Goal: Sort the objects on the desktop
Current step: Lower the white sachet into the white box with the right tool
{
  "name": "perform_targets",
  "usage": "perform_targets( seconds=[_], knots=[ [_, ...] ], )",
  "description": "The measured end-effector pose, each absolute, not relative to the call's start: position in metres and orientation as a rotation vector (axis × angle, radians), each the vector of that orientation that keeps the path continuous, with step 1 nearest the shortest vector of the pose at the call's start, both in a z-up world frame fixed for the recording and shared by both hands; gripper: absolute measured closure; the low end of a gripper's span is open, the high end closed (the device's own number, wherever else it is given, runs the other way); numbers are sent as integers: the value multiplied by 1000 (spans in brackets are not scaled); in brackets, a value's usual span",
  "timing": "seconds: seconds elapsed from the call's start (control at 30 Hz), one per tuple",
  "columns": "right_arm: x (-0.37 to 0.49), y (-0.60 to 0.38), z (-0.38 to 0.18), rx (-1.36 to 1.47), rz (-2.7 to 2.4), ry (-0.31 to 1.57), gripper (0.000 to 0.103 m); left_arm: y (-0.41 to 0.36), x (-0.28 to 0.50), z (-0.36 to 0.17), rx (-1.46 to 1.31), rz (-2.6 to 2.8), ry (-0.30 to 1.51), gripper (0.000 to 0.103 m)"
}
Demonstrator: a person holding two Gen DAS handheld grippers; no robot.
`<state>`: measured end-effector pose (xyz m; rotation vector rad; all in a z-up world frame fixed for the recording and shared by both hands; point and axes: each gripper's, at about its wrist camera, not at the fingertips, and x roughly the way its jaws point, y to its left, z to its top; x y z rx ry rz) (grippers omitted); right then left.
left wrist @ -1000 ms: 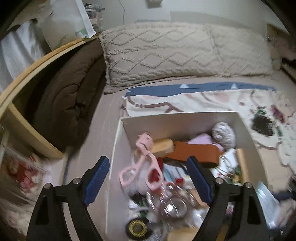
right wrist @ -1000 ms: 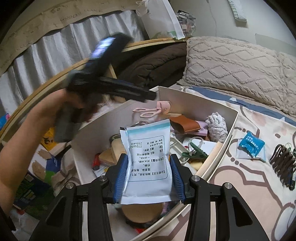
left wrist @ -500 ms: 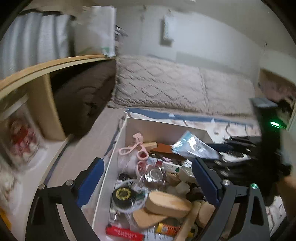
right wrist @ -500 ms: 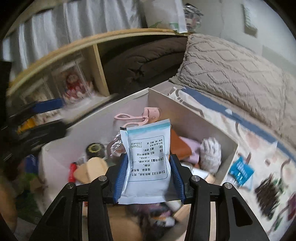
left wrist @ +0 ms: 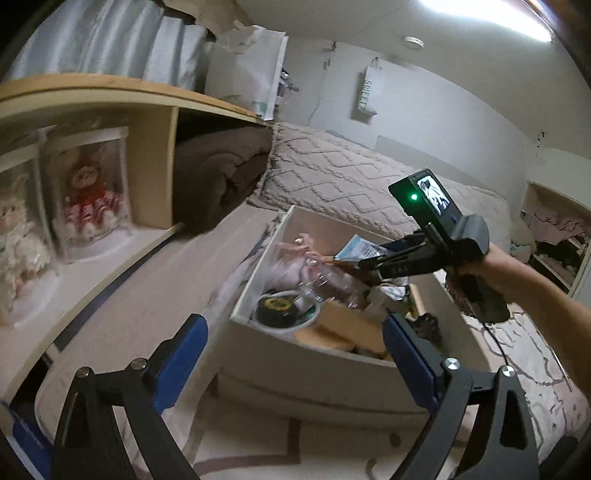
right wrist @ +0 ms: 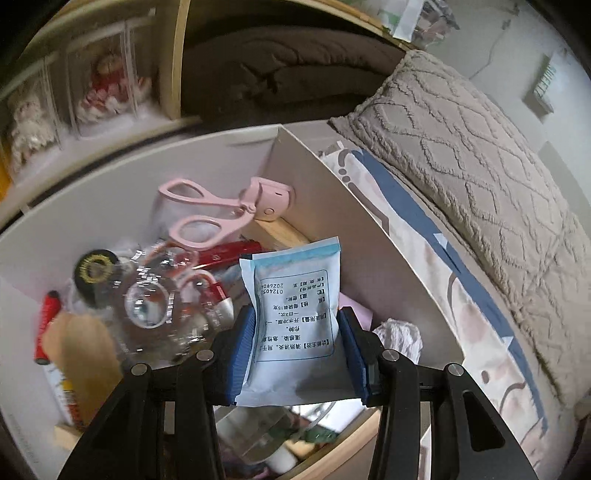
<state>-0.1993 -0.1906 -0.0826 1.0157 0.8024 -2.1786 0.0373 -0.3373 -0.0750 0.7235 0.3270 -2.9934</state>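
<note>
The right gripper (right wrist: 297,347) has its jaws clamped on a white sachet (right wrist: 295,314), held above the box (right wrist: 354,236) interior near pink scissors (right wrist: 221,218). The left gripper (left wrist: 295,362) has its jaws apart, empty, near the box (left wrist: 314,373) on the bed (left wrist: 147,295).

We see a wooden shelf (left wrist: 110,92) holding dolls (left wrist: 88,199), a knitted pillow (left wrist: 332,177) on the bed (left wrist: 155,291), white walls (left wrist: 443,122), and a bright ceiling light (left wrist: 491,11).
</note>
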Motion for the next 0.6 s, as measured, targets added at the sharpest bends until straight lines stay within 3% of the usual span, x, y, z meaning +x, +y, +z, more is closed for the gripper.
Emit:
perform_targets(
  seconds=[0.27,0.3,0.43,0.47,0.6],
  knots=[
    [-206,-219,-93,989,-2114,906,53,-336,49,-88,745,-2999,315,6],
    [-205,-222,-94,986,-2109,915,50,-334,49,-88,742,-3007,308,6],
    [-202,-219,-85,939,-2147,892,9,-328,49,-90,752,-3037,289,6],
    [-204,-216,-81,940,-2154,846,4,-326,49,-90,755,-3042,283,6],
    [-209,-212,-72,948,-2185,791,3,-321,48,-92,761,-3050,258,6]
  ],
)
